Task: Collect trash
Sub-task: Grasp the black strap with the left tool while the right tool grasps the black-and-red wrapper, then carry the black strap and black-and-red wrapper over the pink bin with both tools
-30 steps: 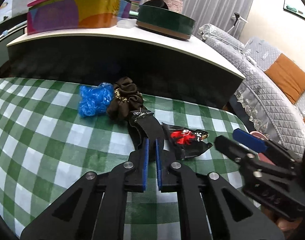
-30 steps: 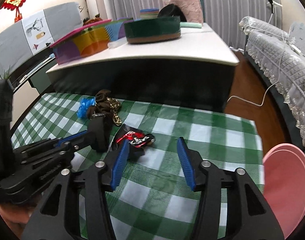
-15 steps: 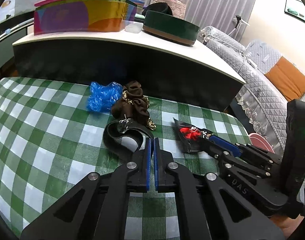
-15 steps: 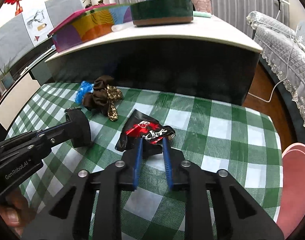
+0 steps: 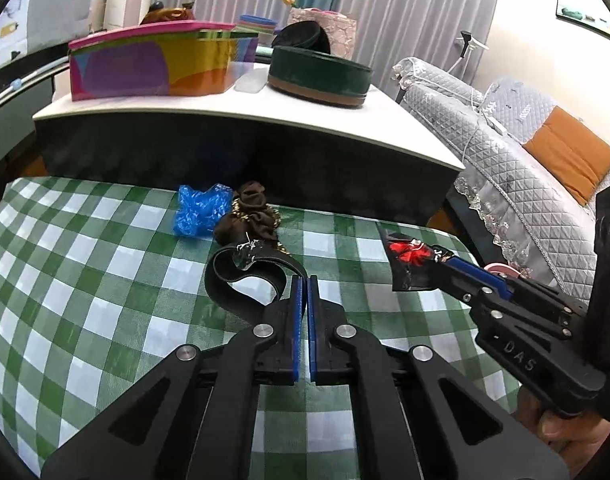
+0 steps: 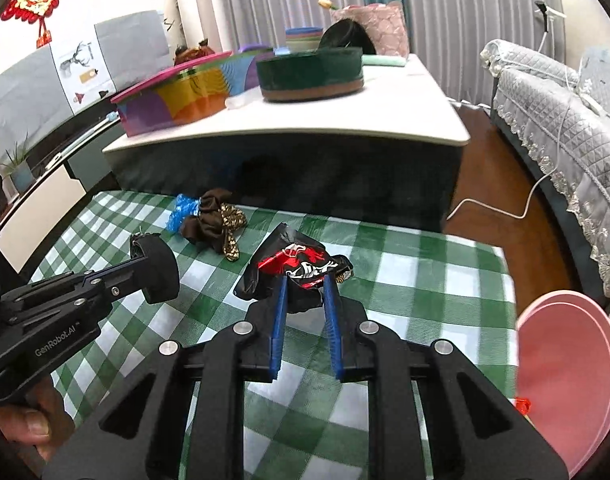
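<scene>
I am looking down over a low surface covered by a green-and-white checked cloth, which fills most of both views. Behind it stands a white-topped table carrying a multicoloured box and a round dark green tin. A grey quilted sofa runs along the right side, and a pink round bin sits at the right edge of the cloth in the right wrist view.

My right gripper has just been closing, and its blue pads now press on a crumpled black-and-red wrapper — the wrapper hangs between them, lifted off the cloth. My left gripper is closed, its pads nearly touching, pinching the end of a curled black strap; the loop seems to hang just above the cloth, though the angle makes that hard to judge.

Near the far edge of the cloth lie a crumpled blue plastic piece and, touching it on the right, a bunched brown cloth with a gold sequinned part. A hand grips the left handle at the lower left of the right wrist view.
</scene>
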